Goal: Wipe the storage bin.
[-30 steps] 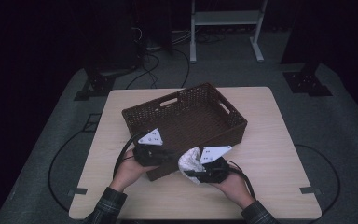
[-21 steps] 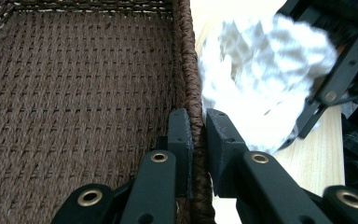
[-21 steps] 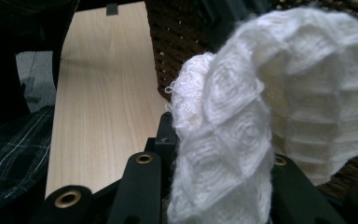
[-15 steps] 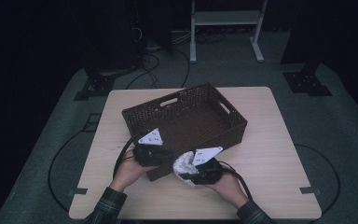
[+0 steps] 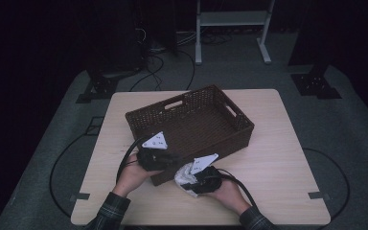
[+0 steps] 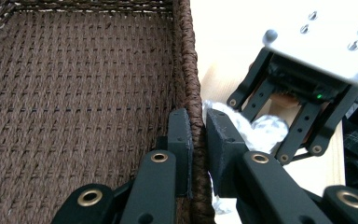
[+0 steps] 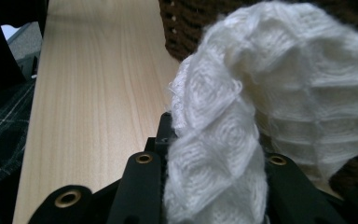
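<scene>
Basket work is in hand here: the dark brown woven wicker basket [image 5: 191,124] stands on the pale wooden counter [image 5: 278,158], a little toward 12 o'clock from its middle, and the white knitted cloth [image 5: 184,175] waits just outside the near wall, at about 6 o'clock from the basket.

On the left side, the left gripper [image 6: 198,140] pinches the near wall of the basket. Its jaws are almost fully closed, one pad inside and one pad outside the woven rim. This grip holds the basket steady, and I think it should not loosen while the cloth goes in.

To the right of it, the right gripper [image 5: 199,179] holds the cloth. In the right gripper view the jaws are partly closed around the soft bundle [image 7: 242,140], which bulges above them and hides the pads.

To do the step well, I would lift the cloth clearly above the rim, carry it toward 12 o'clock over the open basket floor, and let go only when the whole bundle hangs inside. A loose end could catch on the rim, so the lift should be high enough.
</scene>
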Action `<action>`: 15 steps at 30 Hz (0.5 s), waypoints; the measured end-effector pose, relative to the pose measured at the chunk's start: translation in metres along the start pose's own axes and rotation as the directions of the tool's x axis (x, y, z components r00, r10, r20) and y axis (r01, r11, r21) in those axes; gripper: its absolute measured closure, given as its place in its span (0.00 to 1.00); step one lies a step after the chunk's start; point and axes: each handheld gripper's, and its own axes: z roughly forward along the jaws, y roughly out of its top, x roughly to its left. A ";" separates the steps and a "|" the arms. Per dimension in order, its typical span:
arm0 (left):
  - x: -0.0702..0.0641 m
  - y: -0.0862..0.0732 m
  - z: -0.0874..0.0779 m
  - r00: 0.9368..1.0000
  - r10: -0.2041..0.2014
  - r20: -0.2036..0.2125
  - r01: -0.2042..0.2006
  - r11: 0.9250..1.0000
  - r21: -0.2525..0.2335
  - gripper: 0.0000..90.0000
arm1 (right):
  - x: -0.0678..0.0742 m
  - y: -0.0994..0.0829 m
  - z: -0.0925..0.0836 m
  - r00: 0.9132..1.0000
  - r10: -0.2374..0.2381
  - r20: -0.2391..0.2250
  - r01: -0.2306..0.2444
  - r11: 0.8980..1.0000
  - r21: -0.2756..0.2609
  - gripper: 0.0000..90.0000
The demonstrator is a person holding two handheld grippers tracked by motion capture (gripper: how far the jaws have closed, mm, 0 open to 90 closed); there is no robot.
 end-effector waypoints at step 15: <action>0.000 0.000 0.000 1.000 -0.001 0.002 0.001 1.000 0.000 0.88 | 0.015 0.016 -0.013 0.999 -0.046 -0.006 0.045 0.995 -0.085 0.78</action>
